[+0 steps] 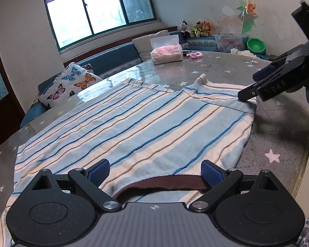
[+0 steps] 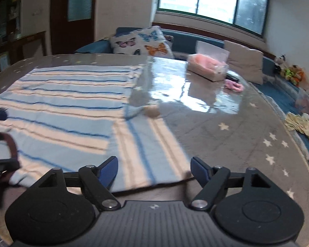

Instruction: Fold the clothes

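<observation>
Your striped shirt (image 1: 134, 119) lies flat on the table (image 1: 278, 144), its long axis running from the brown collar at 6 o'clock in the left wrist view to the hem at 11 o'clock. Your left hand-held gripper (image 1: 155, 171) straddles the collar, jaws wide, gripping nothing. Your right hand-held gripper (image 2: 154, 169), also open and empty, sits at the sleeve, which stretches toward 12 o'clock; it's the nearer one for that sleeve. At 1 o'clock, a tissue box (image 2: 208, 68) holds pink tissues.
</observation>
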A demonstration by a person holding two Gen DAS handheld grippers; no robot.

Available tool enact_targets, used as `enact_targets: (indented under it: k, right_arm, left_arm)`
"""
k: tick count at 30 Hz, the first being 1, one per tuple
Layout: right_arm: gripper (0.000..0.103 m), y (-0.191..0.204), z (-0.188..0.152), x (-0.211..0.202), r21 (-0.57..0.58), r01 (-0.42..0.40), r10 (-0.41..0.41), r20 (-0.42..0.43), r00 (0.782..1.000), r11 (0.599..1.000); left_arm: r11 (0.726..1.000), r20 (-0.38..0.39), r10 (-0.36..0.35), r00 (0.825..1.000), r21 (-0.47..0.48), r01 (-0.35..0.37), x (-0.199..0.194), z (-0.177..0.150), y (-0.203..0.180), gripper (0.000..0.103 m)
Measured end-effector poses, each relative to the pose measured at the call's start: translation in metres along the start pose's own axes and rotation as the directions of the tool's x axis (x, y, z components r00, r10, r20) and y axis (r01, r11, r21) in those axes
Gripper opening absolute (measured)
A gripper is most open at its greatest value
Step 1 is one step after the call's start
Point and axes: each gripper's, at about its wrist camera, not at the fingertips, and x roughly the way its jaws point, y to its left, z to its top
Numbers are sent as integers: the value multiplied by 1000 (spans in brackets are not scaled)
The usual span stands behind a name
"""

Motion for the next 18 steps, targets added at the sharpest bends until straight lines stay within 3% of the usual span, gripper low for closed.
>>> enact_targets:
  k: [7,12,18]
  right_arm:
    - [59,-27,-11,7,139,27,-21,-43,999,990]
    - [41,-25,-11,8,160,8,-4,-26,1000,987]
    - [12,-34,-11,8,231,8,-4,-19,1000,973]
  left_arm:
    - [1000,-7,-3,1000,-9,3,4,2,0,100]
    - [1000,-8,2,1000,-15,-2,4,2,1,101]
    - [1000,-8,11,1000,-25,-11,3,1,4,102]
